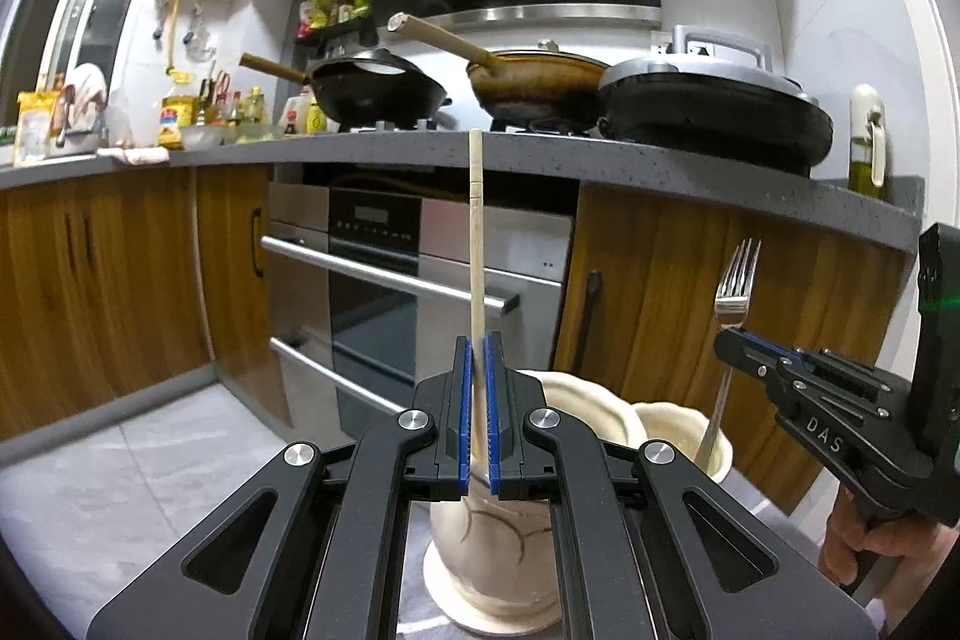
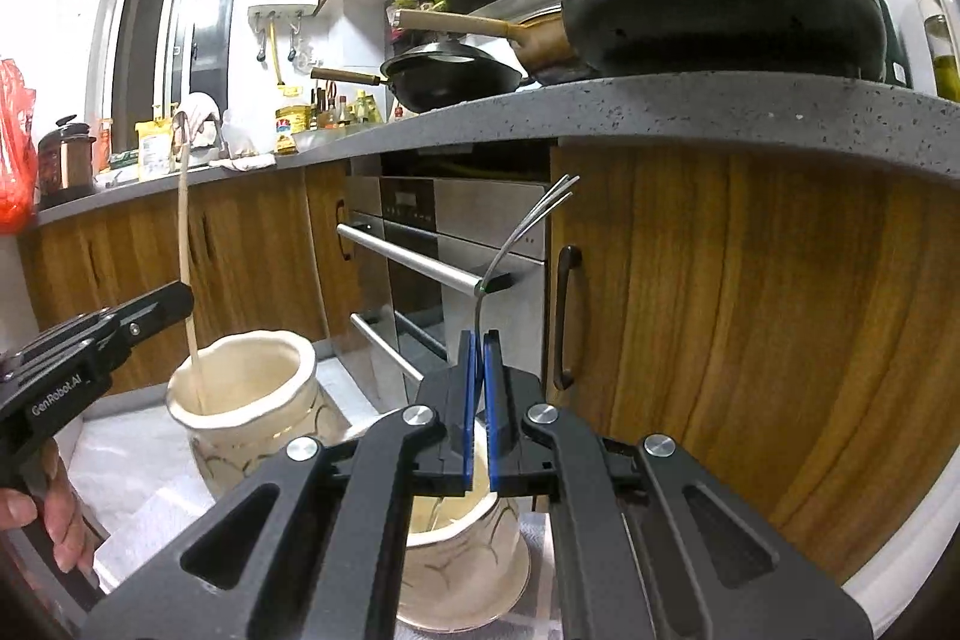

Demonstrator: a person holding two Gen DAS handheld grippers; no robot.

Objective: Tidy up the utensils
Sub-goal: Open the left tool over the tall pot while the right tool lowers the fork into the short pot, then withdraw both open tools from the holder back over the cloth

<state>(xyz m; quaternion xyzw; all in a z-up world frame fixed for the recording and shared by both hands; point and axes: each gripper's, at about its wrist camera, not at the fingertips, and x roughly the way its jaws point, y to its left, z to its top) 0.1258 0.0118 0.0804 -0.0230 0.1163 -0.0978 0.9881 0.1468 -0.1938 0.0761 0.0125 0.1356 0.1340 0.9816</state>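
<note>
1. Utensils are in both grippers: a pale wooden chopstick [image 1: 475,244] in the left, a metal fork [image 2: 516,235] in the right.
2. The left gripper [image 1: 478,400] is held level above a cream ceramic jar [image 1: 498,538], its fingers pointing toward the oven [image 1: 414,292].
3. Its blue-padded jaws are pinched on the chopstick, which stands nearly upright between them; the top rises as high as the counter's front edge [image 1: 540,154], and the lower end goes down into the jar.
4. The right gripper [image 2: 478,400] sits just beside it, over a second cream jar [image 2: 462,562], with the person's right hand [image 1: 870,550] wrapped round its grip.
5. Its jaws are pressed onto the fork's thin handle, tines up and leaning right, handle end down in that jar's mouth.
6. Both jars stand close together on a white cloth [image 2: 138,466] on the floor, in front of the wooden cabinets [image 2: 750,328].
7. From the right wrist view, the person's left hand [image 2: 42,514] holds the other gripper's handle at the frame's left edge.
8. Pans [image 1: 378,91] sit on the counter's back half.
</note>
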